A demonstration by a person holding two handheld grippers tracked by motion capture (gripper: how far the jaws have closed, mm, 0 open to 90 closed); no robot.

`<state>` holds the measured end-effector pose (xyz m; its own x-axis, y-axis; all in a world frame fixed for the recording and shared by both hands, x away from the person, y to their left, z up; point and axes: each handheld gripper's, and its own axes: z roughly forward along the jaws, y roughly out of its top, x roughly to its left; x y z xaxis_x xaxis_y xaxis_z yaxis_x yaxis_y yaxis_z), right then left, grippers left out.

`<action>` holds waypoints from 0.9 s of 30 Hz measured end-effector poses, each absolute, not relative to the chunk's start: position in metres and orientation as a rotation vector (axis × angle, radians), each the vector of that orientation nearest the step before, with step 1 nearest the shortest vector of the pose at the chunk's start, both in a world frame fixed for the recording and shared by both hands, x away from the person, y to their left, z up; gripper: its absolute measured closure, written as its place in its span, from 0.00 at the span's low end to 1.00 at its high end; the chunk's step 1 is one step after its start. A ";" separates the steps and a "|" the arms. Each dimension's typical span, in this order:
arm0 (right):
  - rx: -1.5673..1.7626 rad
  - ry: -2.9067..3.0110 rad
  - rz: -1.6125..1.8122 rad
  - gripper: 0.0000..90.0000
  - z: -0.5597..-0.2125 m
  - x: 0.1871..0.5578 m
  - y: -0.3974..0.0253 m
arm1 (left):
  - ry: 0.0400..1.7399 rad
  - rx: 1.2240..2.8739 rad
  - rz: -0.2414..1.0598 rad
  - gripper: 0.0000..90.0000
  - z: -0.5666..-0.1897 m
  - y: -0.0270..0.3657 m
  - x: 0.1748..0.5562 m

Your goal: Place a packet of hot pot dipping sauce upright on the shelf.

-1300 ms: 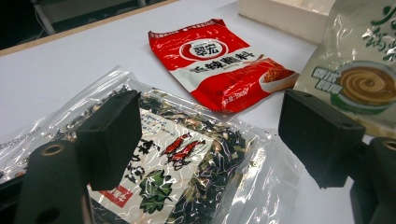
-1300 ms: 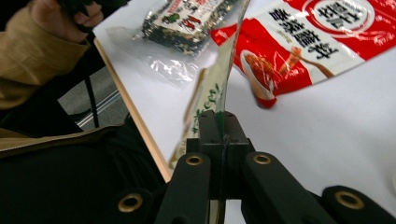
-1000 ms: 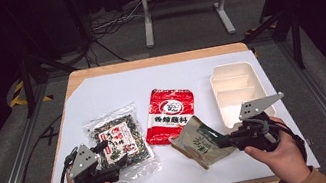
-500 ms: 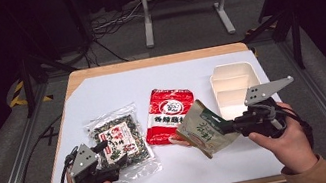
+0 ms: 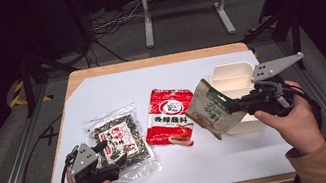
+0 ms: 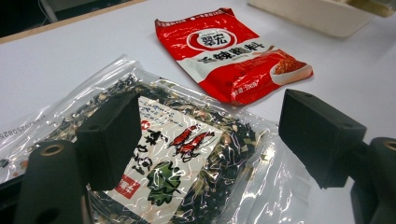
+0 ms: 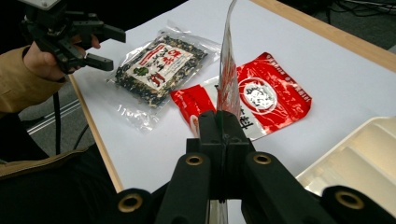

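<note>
High view: right gripper (image 5: 231, 106) fingers clamped on green pouch (image 5: 207, 110) edge beside tray (image 5: 231, 75), left gripper (image 5: 111, 154) fingers wide; thin grip, likely slipping onto tabletop (image 5: 114, 87).

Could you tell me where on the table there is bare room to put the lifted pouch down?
The far strip of the white table beyond the red packet is bare, as is the near edge between both hands. The middle, from the seaweed bag to the tray, is crowded.
</note>
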<state>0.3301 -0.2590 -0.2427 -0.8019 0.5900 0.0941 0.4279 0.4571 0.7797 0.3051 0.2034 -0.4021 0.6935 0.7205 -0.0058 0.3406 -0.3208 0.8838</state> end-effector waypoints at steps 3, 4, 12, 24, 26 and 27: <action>0.891 2.507 1.244 1.00 -0.237 0.335 -0.260 | 0.825 1.925 0.486 0.24 -0.403 0.204 0.305; 0.886 2.504 1.236 1.00 -0.236 0.336 -0.260 | 0.827 1.925 0.486 0.24 -0.403 0.204 0.305; 0.890 2.472 1.169 1.00 -0.225 0.352 -0.264 | 0.829 1.922 0.487 0.24 -0.402 0.204 0.305; 0.893 2.388 1.073 1.00 -0.213 0.375 -0.284 | 0.827 1.929 0.489 0.24 -0.403 0.203 0.305; 0.887 2.374 1.053 1.00 -0.212 0.379 -0.287 | 0.829 1.930 0.492 0.24 -0.403 0.203 0.305; 0.888 2.372 1.049 1.00 -0.211 0.381 -0.289 | 0.828 1.929 0.490 0.24 -0.403 0.203 0.305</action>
